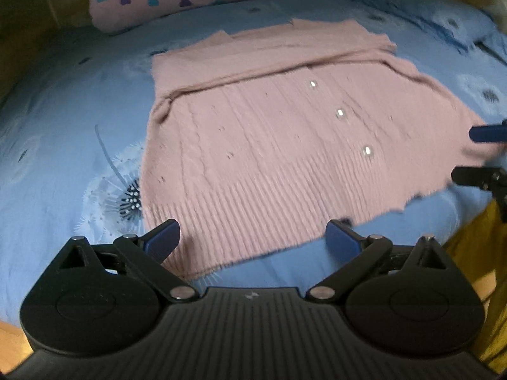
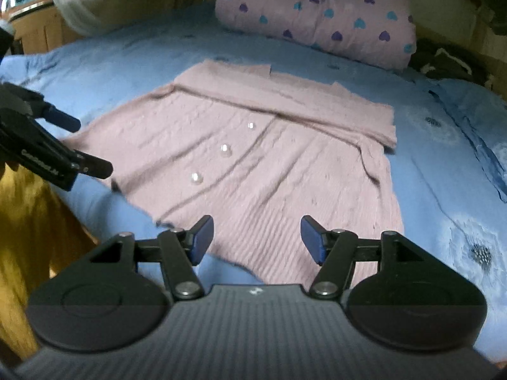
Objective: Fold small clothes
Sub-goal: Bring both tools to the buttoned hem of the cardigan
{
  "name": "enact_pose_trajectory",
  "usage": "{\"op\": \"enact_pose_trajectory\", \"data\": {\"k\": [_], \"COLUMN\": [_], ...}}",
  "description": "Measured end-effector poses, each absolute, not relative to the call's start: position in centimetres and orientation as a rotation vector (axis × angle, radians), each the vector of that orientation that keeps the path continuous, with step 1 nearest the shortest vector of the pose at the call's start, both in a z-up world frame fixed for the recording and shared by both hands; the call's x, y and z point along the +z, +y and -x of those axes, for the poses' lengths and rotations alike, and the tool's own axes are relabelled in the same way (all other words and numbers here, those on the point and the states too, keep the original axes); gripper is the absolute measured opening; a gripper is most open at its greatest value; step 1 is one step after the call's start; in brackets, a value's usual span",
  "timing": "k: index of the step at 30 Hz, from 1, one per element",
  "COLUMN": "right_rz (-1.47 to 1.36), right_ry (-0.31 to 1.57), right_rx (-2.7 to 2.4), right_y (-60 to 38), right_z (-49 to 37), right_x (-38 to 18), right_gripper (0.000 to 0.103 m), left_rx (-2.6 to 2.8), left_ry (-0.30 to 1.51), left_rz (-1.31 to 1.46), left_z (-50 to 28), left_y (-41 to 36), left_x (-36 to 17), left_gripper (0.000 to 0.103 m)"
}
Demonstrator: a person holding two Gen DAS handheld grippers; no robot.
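A blue bedsheet (image 1: 63, 110) printed with pale dandelion heads (image 1: 126, 196) covers the bed. At its far end lies a pink pillow (image 2: 320, 15) dotted with purple and teal hearts. A blue pillow (image 1: 443, 15) in the same fabric as the sheet sits beside it. Yellow fabric (image 2: 28, 237) hangs at the near edge of the bed. A wooden cabinet (image 2: 35, 28) stands in the background.

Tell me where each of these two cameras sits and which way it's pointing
Left wrist: sits on the left gripper, facing along its open jaws at the pink cardigan on the blue bedsheet; the right gripper shows at the right edge.
Right wrist: sits on the right gripper, jaws open, facing the cardigan's hem; the left gripper enters at left.
Shared: cardigan, its pearl buttons, the heart-print pillow.
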State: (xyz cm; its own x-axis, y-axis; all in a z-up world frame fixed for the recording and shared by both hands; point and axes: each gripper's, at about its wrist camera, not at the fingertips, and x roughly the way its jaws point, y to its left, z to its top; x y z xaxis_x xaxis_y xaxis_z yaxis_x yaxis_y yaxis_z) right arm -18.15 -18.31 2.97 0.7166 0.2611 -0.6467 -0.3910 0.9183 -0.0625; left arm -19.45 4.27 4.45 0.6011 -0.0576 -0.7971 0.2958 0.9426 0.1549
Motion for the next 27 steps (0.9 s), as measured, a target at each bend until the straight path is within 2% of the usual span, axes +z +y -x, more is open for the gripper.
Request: {"op": "enact_pose_trajectory", "data": {"k": [7, 12, 19, 27], "right_rz": [0.291, 0.318, 0.402, 0.363], "right_ry": [0.763, 0.751, 0.679, 0.618], "right_rx": [0.325, 0.278, 0.191, 0.135], "right_y": [-18.2, -18.3, -17.3, -17.6], "right_z": [18.7, 18.2, 17.4, 16.7], "right_x": [1.5, 1.0, -0.1, -0.7], "right_gripper": [0.063, 0.074, 0.074, 0.074], "left_rx": [-0.215, -0.164, -0.131, -0.102], "left_ry": [0.885, 0.862, 0.856, 0.833], "left_rz": [-0.384, -0.421, -0.307, -0.275], "left_z": [19.6, 18.4, 17.1, 16.5], "left_y": [3.9, 3.4, 4.4, 4.3], "left_x": [3.3, 2.6, 1.8, 1.1], "left_gripper": [0.103, 0.103, 0.103, 0.103]}}
